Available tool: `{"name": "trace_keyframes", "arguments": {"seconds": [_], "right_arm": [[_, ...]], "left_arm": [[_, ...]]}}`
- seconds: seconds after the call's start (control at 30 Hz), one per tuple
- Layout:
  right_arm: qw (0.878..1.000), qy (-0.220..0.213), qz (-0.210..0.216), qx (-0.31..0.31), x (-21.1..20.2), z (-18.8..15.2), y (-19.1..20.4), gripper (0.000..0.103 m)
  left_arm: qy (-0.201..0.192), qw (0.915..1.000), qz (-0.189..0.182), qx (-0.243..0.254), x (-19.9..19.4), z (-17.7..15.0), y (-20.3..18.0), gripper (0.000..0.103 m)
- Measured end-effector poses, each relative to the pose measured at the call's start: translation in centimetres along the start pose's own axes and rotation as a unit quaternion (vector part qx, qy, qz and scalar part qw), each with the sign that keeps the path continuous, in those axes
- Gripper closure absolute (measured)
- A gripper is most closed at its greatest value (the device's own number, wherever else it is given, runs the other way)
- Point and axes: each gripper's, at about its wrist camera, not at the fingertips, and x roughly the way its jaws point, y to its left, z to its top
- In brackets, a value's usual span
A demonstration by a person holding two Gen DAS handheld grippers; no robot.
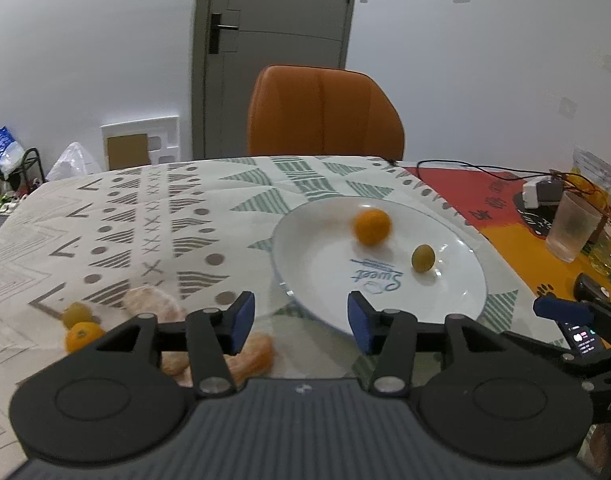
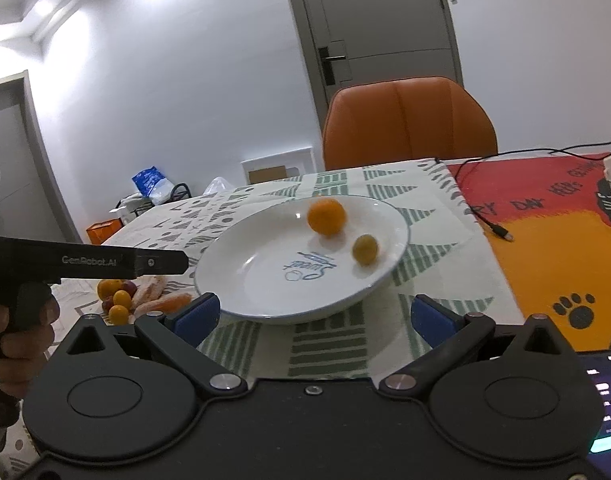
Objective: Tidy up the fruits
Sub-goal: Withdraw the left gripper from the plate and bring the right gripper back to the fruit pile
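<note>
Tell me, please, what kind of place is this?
Probably a dining room in a home. A table under a patterned tablecloth holds a white plate with fruit, an orange chair stands behind it, and a grey door with household clutter beside it closes the room.

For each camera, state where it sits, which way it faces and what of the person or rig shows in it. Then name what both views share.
Left wrist: on the left gripper, jaws open and empty, facing the plate; the right gripper's tip shows at right.
Right wrist: on the right gripper, open, facing the plate; a hand holding the left gripper shows at left.
Shared: plate, orange fruit, green fruit, orange chair, door.
</note>
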Motion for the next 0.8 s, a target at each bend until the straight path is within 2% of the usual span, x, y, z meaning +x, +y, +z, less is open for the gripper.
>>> {"name": "trace_keyframes", "arguments": {"seconds": [0.57,0.8], "right_arm": [[0.999,0.011,0.023,-0.026,1.6,0.6,3.5,0.0],[0.999,0.012,0.034,-0.035,2.3,0.8,4.8,0.0]], "left_arm": [[-0.005,0.9987,0.04,-0.031,-2.5,-0.9,4.6,0.039],[-0.009,0.9975,0.06,-0.037,-3.3,-1.1,6.1,0.026]]}}
